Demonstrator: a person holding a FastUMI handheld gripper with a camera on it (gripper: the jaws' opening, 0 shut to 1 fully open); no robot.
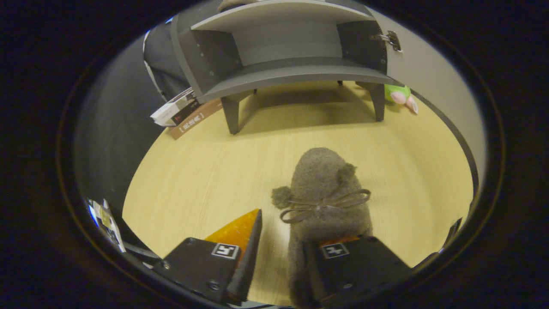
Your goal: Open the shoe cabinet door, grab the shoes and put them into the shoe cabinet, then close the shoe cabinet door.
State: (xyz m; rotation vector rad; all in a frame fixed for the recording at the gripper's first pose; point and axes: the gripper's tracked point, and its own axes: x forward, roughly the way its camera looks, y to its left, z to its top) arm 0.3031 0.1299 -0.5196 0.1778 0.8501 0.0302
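Place: staged home-like booth
Floor: pale wood-look surface [206, 171]
Far: grey open shoe cabinet [283, 56], books [182, 112] at left, plush toy [399, 95] at right

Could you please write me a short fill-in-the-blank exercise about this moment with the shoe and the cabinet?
1. The shoe cabinet stands with its door ____.
2. The fuzzy shoe carries a ____ tied on top.
3. The gripper is open, with one finger resting on the ____.
4. The books lie ____ the cabinet.

Missing words: open; bow; shoe; beside
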